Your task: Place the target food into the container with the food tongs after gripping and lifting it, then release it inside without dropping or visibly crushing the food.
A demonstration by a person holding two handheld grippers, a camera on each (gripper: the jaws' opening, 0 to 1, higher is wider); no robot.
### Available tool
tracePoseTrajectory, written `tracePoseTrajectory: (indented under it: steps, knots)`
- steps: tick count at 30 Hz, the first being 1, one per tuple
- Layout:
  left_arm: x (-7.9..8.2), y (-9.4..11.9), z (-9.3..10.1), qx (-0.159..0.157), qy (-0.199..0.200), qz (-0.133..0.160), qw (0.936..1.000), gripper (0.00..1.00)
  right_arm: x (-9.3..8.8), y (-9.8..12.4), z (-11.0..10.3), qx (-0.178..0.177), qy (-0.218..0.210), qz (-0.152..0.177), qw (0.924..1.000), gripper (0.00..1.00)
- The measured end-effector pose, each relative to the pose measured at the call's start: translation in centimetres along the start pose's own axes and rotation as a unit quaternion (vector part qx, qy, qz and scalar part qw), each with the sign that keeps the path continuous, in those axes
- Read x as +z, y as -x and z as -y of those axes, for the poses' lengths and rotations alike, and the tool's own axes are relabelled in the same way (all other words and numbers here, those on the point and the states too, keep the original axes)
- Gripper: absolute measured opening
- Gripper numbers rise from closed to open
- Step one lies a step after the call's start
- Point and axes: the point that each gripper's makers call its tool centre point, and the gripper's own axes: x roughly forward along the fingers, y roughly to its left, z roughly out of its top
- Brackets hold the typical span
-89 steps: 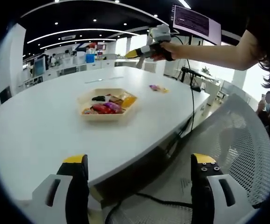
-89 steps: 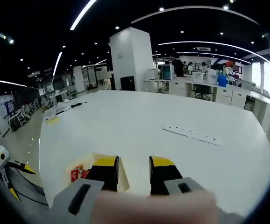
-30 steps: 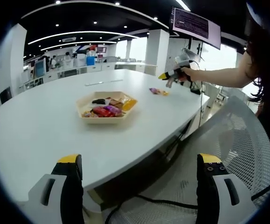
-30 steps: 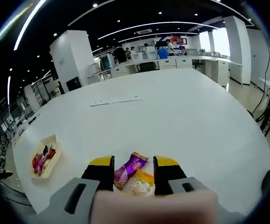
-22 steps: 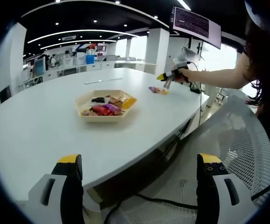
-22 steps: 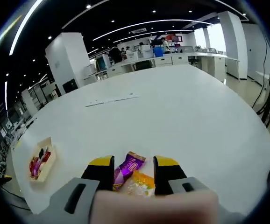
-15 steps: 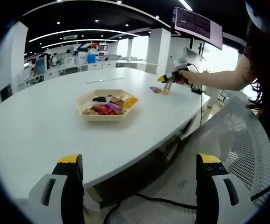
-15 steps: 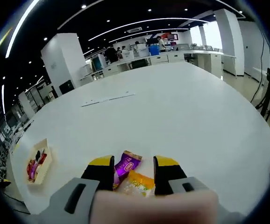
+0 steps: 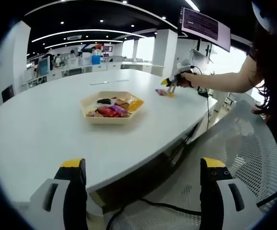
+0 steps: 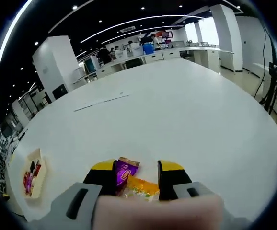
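A beige hexagonal tray (image 9: 91, 102) with several wrapped snacks stands on the white table (image 9: 38, 129); it also sits at the far left of the right gripper view as the tray (image 10: 38, 176). My left gripper (image 9: 143, 164) is wide open and holds nothing, off the table's near edge. A person's hand holds my right gripper (image 9: 170, 84) low over two packets (image 9: 162, 92) at the table's far right. In its own view my right gripper (image 10: 136, 168) is open, with a purple packet (image 10: 124, 171) and an orange packet (image 10: 141, 186) lying between its jaws.
A white mesh chair (image 9: 246, 143) stands close on the right, below the table edge. A cable (image 9: 143, 203) runs over the floor. A flat white strip (image 10: 100, 101) lies mid-table. Desks and people fill the far background (image 10: 143, 50).
The right gripper has come down and closer over the two packets, which now reach deeper between its jaws. The left gripper has barely moved.
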Motion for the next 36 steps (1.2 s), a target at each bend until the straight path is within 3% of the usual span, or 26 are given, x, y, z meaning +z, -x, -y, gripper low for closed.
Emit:
tracePoseTrajectory:
  steps: [4,9,26,36]
  knots:
    - [-0.1,0.0,0.0,0.0,0.001,-0.003,1.0,0.95,-0.2,-0.5,-0.4,-0.012,0.051,-0.025,0.9983,0.31]
    - [-0.1,0.0,0.0,0.0,0.003,-0.004,1.0,0.95,-0.5,-1.0,-1.3,-0.034,0.157,-0.043,0.9861,0.25]
    - [-0.3,0.0,0.1,-0.002,0.001,-0.009,1.0,0.93,0.3,-1.4,-0.5,-0.021,0.152,-0.026,0.9878,0.19]
    - [-0.1,-0.1,0.3,-0.01,-0.004,-0.007,0.9999,0.97,1.6,0.8,0.1,-0.028,0.145,-0.022,0.9887,0.18]
